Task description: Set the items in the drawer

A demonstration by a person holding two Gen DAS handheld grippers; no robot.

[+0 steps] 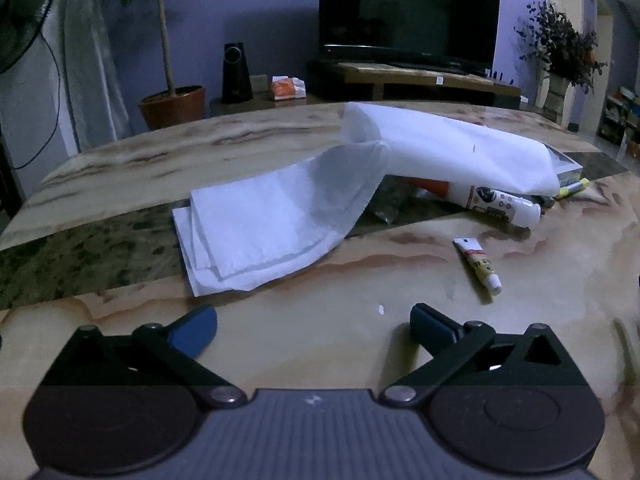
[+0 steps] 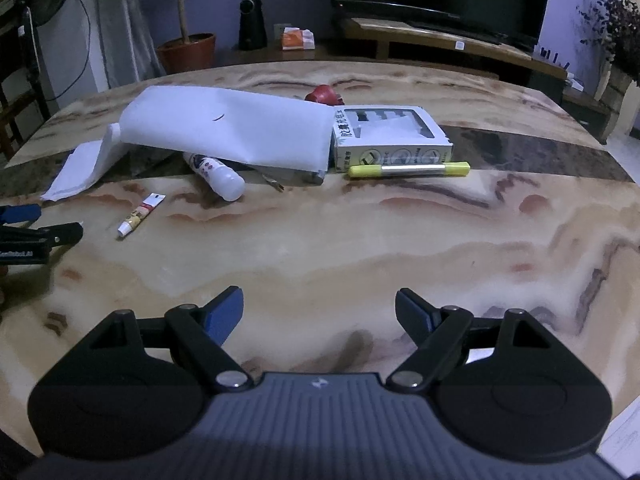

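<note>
On the marble table (image 2: 360,240) lie a small yellow tube (image 1: 480,266) (image 2: 140,214), a white glue bottle (image 1: 504,204) (image 2: 218,176), a yellow highlighter pen (image 2: 408,169) and a white box (image 2: 392,138). A white folded sheet (image 1: 300,200) (image 2: 224,128) drapes over part of them. My left gripper (image 1: 314,326) is open above bare tabletop, with the tube ahead to its right. My right gripper (image 2: 319,308) is open too, nothing between its fingers, the items well ahead. The left gripper's fingers (image 2: 24,214) show at the left edge of the right wrist view. No drawer is visible.
A red object (image 2: 326,94) peeks from behind the sheet. Beyond the table stand a television (image 1: 408,12) on a low stand, a potted plant (image 1: 172,104), a black speaker (image 1: 236,74) and a fan (image 1: 20,12) at the left. A tissue pack (image 1: 288,88) lies on the stand.
</note>
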